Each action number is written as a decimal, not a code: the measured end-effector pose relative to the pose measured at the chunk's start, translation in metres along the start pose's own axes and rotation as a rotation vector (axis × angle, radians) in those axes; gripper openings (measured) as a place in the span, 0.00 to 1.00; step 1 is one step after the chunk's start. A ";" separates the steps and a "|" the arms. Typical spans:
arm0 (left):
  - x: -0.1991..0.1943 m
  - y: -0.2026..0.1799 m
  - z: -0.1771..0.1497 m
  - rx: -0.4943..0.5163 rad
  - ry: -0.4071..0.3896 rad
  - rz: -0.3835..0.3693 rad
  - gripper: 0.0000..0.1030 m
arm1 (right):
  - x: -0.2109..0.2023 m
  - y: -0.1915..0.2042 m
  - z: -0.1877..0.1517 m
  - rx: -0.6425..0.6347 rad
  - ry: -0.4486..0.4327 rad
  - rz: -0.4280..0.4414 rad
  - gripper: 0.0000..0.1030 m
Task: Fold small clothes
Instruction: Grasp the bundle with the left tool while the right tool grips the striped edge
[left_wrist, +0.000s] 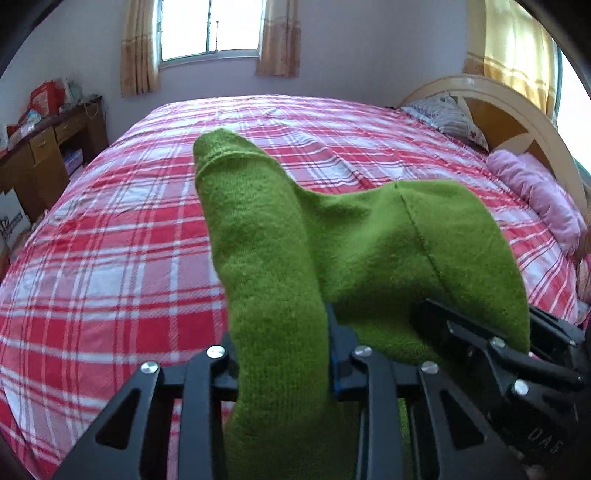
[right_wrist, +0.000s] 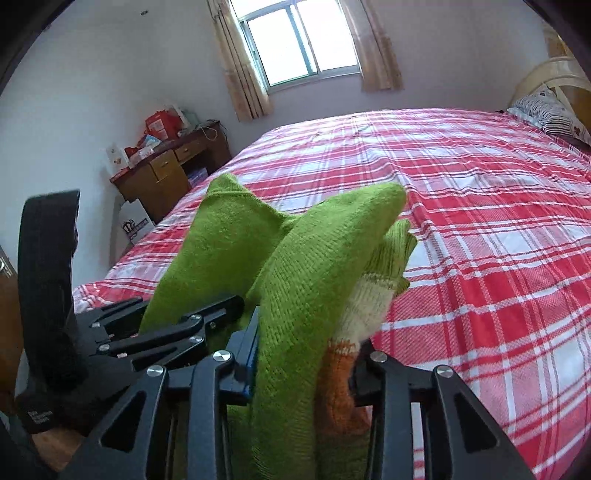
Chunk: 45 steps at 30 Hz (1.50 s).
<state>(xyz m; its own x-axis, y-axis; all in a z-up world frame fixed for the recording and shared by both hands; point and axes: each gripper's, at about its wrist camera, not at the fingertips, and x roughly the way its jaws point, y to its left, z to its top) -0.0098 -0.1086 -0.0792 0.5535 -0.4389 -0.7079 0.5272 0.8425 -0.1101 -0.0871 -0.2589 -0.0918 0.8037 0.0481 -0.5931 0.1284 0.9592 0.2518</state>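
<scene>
Green knit garment (left_wrist: 280, 258) stands upright above bed (left_wrist: 110, 240).

Readable text is scarce.

- Left wrist view: pale letters "DAS" (left_wrist: 546, 440) stand on the black body of the right-hand tool at the lower right edge, tilted and partly cut off; whatever comes before or after them cannot be made out.
- Right wrist view: a small pale printed label (right_wrist: 40, 418) of two or three lines sits on the black body of the left-hand tool at lower left, too blurred to read.
- White box (right_wrist: 133, 222) on the floor beside the wooden desk carries a dark printed logo and a band of characters; illegible.
- Red packages (right_wrist: 159, 124) on the desk top show print, not readable.
</scene>
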 end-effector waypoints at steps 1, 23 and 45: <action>-0.003 0.004 -0.001 -0.014 0.004 -0.001 0.31 | -0.003 0.005 -0.002 0.001 -0.003 0.007 0.35; -0.090 0.144 -0.034 -0.269 -0.059 0.249 0.31 | 0.029 0.174 0.011 -0.233 0.024 0.301 0.34; -0.056 0.272 -0.013 -0.323 -0.088 0.448 0.31 | 0.155 0.286 0.046 -0.371 -0.037 0.393 0.32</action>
<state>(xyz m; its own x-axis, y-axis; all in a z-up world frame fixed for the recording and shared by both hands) 0.0942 0.1495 -0.0784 0.7373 -0.0287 -0.6749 0.0113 0.9995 -0.0301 0.1010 0.0101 -0.0765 0.7705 0.4200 -0.4796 -0.3949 0.9050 0.1581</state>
